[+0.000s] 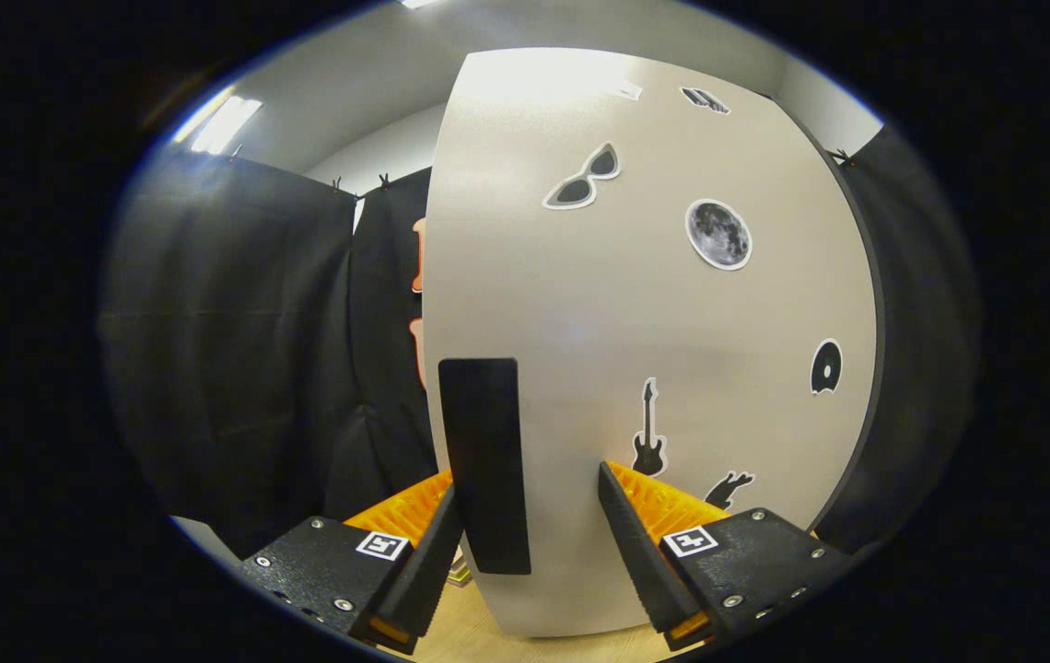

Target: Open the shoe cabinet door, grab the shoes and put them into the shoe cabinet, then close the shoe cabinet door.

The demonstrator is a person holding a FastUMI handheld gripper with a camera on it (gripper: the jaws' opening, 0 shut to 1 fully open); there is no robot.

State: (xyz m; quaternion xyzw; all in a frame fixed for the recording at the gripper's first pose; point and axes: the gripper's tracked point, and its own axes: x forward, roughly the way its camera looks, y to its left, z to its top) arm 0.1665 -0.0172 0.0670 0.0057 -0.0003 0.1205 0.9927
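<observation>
The shoe cabinet door point(654, 304) is a pale panel with stickers of sunglasses, a moon, a guitar and a record, and it stands close in front of me. Its black upright handle point(484, 442) sits near the door's left edge. My gripper point(528, 483) is open, its fingers straddling the lower half of the handle. The left finger point(437, 543) lies against the handle's left side. The right finger point(631, 534) stands apart from it, over the door face. I cannot tell whether the door is ajar.
Black cloth walls point(239, 350) hang to the left of the door and past its right edge. A strip of light wooden floor point(488, 640) shows below the door, between the fingers.
</observation>
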